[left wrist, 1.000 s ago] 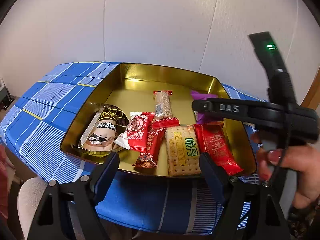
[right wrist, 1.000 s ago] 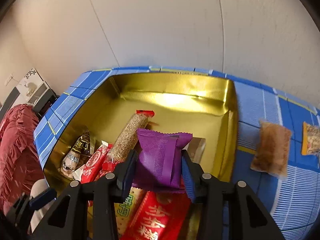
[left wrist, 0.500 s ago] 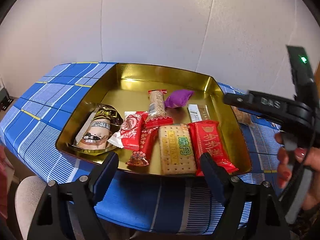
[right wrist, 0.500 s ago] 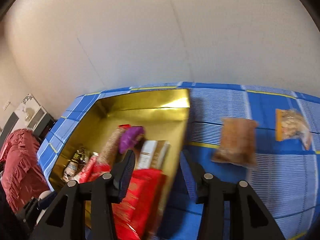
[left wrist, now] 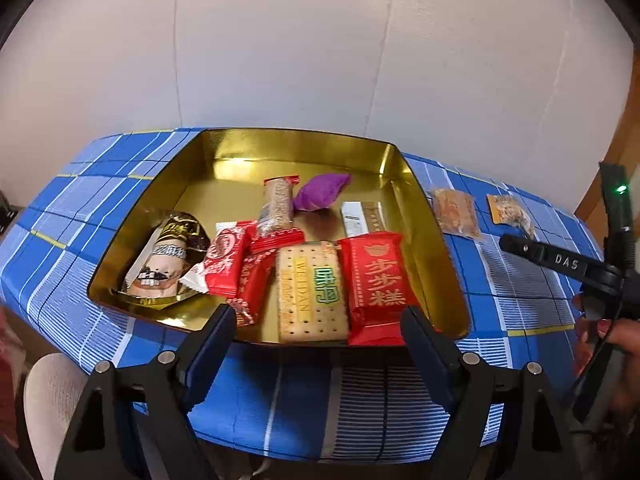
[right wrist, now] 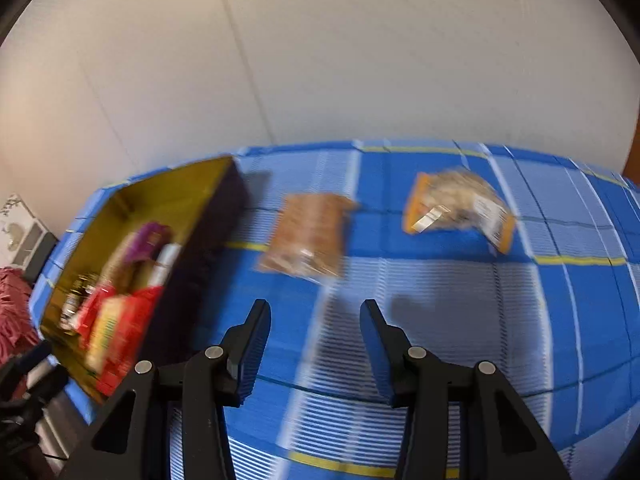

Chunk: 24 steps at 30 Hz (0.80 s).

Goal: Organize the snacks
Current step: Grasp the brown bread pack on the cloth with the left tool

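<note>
Right gripper (right wrist: 314, 322) is out over the blue plaid tablecloth (right wrist: 440, 320), jaws spread wide with nothing between them, and its lens points at the 2 snacks not yet in the gold tin (right wrist: 168, 196). The brown packet (right wrist: 306, 236) lies ahead of the fingers and a touch to their left, just off the tin's right wall — its long axis runs roughly away from the gripper, slightly tilted. The orange-edged packet (right wrist: 460, 208) sits farther from the tin, ahead and to the right, its long axis running more crosswise. The view is blurred, so finer detail is a guess.

Left gripper (left wrist: 316, 332) hangs at the tin's near rim, jaws also wide apart and empty. From there both loose packets are well off to the far side of the tin's right wall, so the right hand is clearly the nearer one, and the brown packet looks like its likelier next pick.

The count — inside the tin, 8 wrapped snacks: a dark-and-gold pouch (left wrist: 168, 256), 2 red wrappers (left wrist: 236, 264) overlapping, a cereal bar (left wrist: 276, 206), a purple pack (left wrist: 320, 194), a white-and-gold box (left wrist: 362, 218), a biscuit pack (left wrist: 312, 292) and a red cake pack (left wrist: 378, 280). Outside it: 2. Grippers: 2, both empty.
</note>
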{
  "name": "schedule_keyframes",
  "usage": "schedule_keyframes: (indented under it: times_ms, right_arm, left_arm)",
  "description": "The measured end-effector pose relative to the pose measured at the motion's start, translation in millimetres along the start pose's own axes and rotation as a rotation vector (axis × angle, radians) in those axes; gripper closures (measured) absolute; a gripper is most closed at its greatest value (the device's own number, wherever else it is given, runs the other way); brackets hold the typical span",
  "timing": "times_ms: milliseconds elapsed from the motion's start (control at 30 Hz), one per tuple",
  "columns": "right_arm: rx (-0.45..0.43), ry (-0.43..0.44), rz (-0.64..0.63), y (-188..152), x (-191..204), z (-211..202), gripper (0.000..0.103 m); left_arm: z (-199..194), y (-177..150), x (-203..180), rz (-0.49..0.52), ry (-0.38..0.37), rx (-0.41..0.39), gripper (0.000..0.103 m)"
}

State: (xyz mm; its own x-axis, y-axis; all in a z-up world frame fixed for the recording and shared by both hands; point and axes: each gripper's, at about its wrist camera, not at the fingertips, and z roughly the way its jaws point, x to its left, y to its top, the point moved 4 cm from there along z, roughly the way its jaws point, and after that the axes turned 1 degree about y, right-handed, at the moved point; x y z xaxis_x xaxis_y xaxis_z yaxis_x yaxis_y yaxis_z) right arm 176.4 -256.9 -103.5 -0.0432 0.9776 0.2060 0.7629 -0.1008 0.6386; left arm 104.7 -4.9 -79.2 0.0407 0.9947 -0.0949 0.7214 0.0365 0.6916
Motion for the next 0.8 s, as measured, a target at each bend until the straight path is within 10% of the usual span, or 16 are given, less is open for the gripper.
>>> schedule_keyframes:
  times_ms: [800]
  right_arm:
    - [-0.02, -0.052, 0.192, -9.1, -64.3, -14.5, 0.056]
  left_arm:
    - [14.2, 30.6, -121.5, 0.221, -0.078, 0.021, 0.014]
